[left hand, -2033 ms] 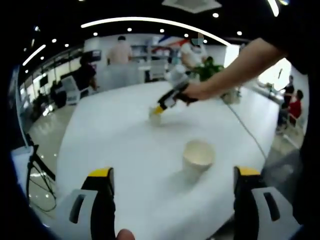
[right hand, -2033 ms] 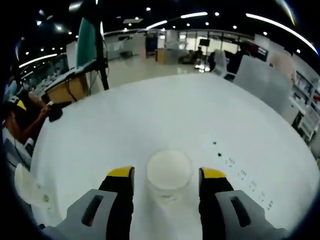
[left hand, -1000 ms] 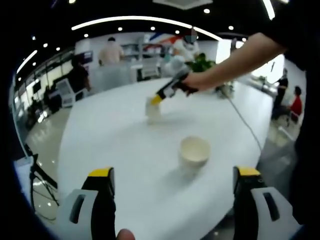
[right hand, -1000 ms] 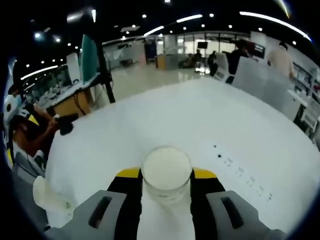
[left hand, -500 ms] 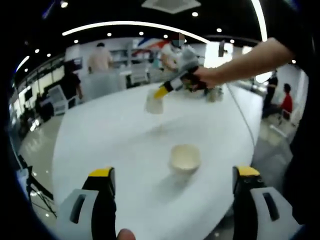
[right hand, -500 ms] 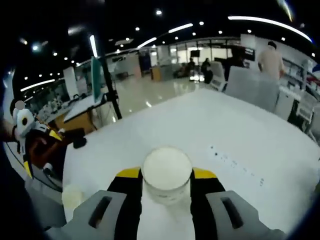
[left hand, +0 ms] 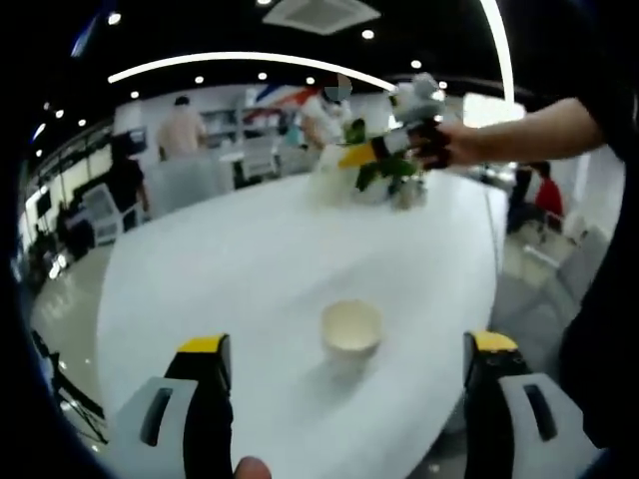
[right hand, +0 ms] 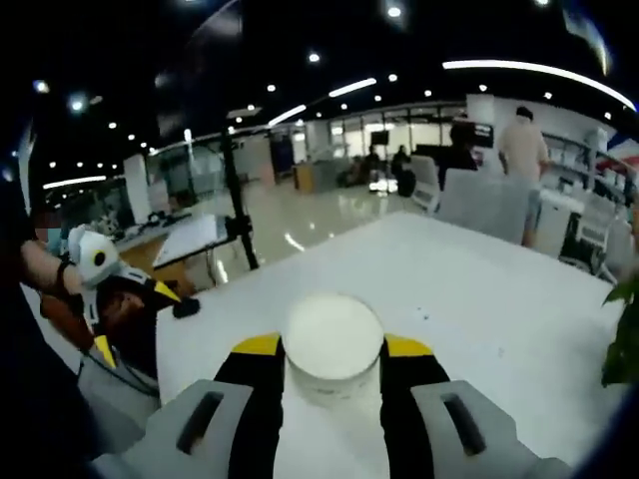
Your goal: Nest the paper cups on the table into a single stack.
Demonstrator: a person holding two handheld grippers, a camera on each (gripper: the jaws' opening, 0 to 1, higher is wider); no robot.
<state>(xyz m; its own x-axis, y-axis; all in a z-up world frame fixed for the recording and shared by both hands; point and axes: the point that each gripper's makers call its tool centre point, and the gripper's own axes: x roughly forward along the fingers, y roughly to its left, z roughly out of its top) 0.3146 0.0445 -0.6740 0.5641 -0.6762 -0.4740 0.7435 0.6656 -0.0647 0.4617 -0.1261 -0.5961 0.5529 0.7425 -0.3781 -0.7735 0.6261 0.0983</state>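
Left gripper (left hand: 344, 364): yellow-tipped jaws spread wide, nothing between them, low over the round white table (left hand: 220, 259). Right gripper (right hand: 333, 364): jaws closed against the sides of a white paper cup (right hand: 333, 344), held above the table. Bare forearm (left hand: 529, 130) extended, hand (left hand: 444, 143) grasping the handle.

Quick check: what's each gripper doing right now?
Left gripper: open, holding nothing; a paper cup stands on the table ahead.
Right gripper: closed on a paper cup.
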